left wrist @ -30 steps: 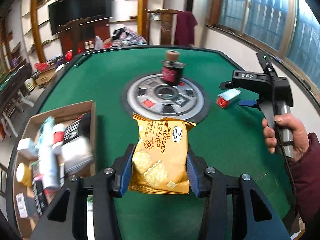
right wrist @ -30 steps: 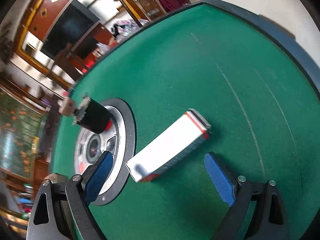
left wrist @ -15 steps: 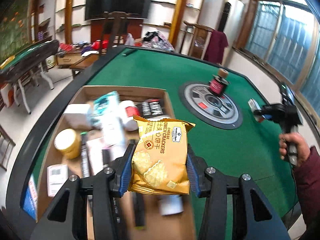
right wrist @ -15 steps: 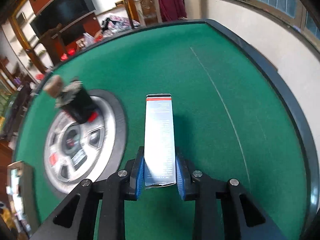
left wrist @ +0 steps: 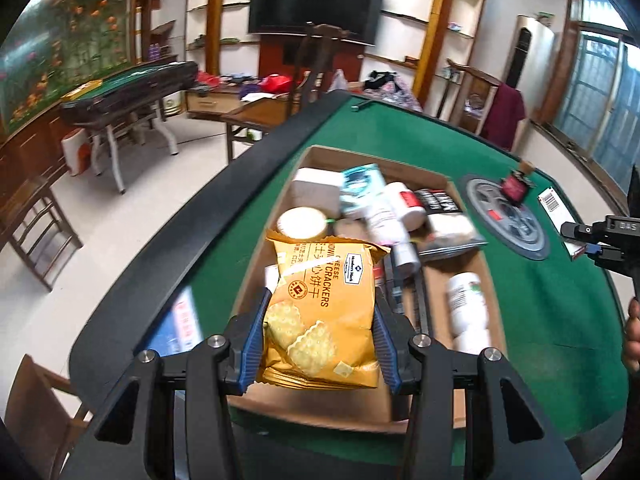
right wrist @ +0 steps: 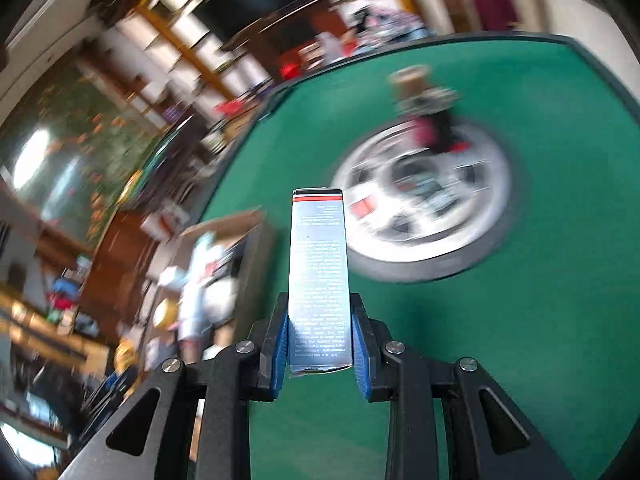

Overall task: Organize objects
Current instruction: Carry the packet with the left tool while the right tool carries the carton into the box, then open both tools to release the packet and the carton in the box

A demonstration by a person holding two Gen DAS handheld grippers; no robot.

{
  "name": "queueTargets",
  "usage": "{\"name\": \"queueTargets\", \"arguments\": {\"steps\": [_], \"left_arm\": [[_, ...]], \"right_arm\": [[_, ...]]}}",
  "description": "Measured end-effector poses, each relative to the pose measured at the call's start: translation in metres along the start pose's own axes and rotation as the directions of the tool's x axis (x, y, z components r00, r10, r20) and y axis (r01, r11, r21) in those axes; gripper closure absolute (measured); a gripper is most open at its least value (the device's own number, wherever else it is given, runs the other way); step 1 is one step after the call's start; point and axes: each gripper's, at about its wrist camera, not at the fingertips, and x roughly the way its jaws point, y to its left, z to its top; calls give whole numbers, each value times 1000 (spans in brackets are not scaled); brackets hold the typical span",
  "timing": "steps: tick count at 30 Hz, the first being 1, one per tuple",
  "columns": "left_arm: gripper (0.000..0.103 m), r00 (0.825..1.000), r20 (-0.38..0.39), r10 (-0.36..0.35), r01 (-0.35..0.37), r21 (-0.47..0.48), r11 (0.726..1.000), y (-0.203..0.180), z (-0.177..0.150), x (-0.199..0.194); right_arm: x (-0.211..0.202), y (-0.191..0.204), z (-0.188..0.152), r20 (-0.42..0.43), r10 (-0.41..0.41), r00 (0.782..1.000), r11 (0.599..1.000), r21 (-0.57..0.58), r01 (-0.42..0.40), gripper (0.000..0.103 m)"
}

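The left gripper [left wrist: 320, 336] is clamped on a yellow cracker bag [left wrist: 322, 312], both blue pads pressed into its sides, jaws partly open around its width. Ahead of and below the fingers lies the cardboard box [left wrist: 436, 179], crowded with items. The right gripper [right wrist: 319, 340] pinches a narrow carton [right wrist: 319, 276] between close-set pads; it sticks straight out past the fingertips. Beyond, blurred, probably a small bottle [right wrist: 428, 120] stands on the round disc [right wrist: 424, 216].
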Motion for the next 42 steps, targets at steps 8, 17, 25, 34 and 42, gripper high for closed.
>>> {"name": "queueTargets", "arguments": {"steps": [8, 17, 25, 34, 42], "left_arm": [[56, 999, -34, 20, -19, 29, 999, 5, -3, 18], [55, 999, -34, 16, -14, 44, 999, 5, 5, 41], [39, 999, 7, -32, 32, 1, 999, 11, 7, 37], [0, 967, 236, 101, -96, -35, 995, 1, 8, -22], [0, 890, 333, 312, -298, -95, 950, -25, 9, -68]], "right_arm": [[68, 92, -37, -160, 99, 982, 985, -124, -120, 73], [118, 137, -62, -228, 14, 974, 970, -234, -69, 72], [127, 156, -79, -198, -106, 974, 934, -356, 29, 71], [91, 152, -94, -127, -54, 990, 918, -396, -1, 38], [49, 129, -114, 18, -31, 999, 932, -361, 35, 25]]}}
